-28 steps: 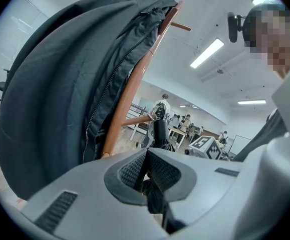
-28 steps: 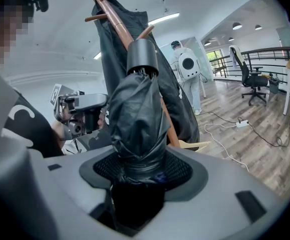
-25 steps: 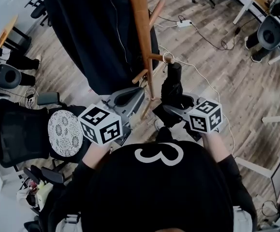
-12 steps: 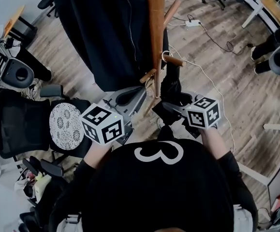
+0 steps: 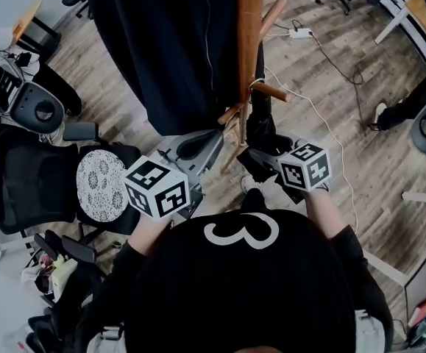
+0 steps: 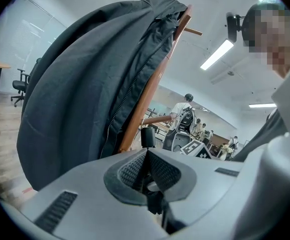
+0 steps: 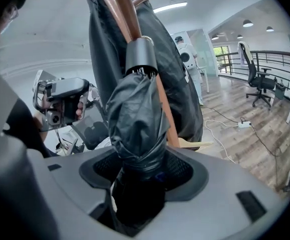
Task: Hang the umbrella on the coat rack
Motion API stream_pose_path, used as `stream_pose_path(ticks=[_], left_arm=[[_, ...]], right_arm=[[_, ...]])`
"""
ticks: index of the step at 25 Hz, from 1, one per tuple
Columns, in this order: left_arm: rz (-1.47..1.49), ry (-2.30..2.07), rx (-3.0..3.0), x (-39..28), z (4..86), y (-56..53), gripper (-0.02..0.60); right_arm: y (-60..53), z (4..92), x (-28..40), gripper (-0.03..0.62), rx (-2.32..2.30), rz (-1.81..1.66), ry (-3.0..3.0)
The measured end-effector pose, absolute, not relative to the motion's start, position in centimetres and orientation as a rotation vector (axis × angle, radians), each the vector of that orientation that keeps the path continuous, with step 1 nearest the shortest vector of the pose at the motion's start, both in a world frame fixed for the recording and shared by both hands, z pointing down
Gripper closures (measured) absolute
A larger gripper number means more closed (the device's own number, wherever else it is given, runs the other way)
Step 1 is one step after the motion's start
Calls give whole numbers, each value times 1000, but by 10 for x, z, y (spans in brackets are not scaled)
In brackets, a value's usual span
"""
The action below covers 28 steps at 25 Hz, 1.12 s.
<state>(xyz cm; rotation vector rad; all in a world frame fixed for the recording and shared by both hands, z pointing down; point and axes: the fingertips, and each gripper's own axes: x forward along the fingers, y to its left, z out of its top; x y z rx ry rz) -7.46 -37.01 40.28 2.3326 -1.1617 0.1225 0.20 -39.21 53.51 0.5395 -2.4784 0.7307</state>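
While the left gripper point(image 6: 146, 169) waits, jaws closed and empty, the right gripper point(image 7: 139, 169) clamps the umbrella point(image 7: 134, 114), whose loop point(image 5: 254, 85) has slid further onto the coat rack point(image 5: 248, 35) peg point(image 5: 275, 93); release seems next

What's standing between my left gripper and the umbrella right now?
The coat rack's wooden pole stands between the left gripper and the umbrella; the head view shows this most plainly.

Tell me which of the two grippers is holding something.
The right gripper: its jaws are clamped on the folded black umbrella. The left gripper has its jaws together with nothing between them.
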Motion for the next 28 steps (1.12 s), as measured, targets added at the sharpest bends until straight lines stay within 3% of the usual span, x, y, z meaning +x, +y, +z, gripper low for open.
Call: stream_pose_path(ticks=[28], left_arm=[[142, -1193, 2238, -111, 428, -327, 566]], right_arm=[[-431, 564, -11, 330, 746, 430, -2441]])
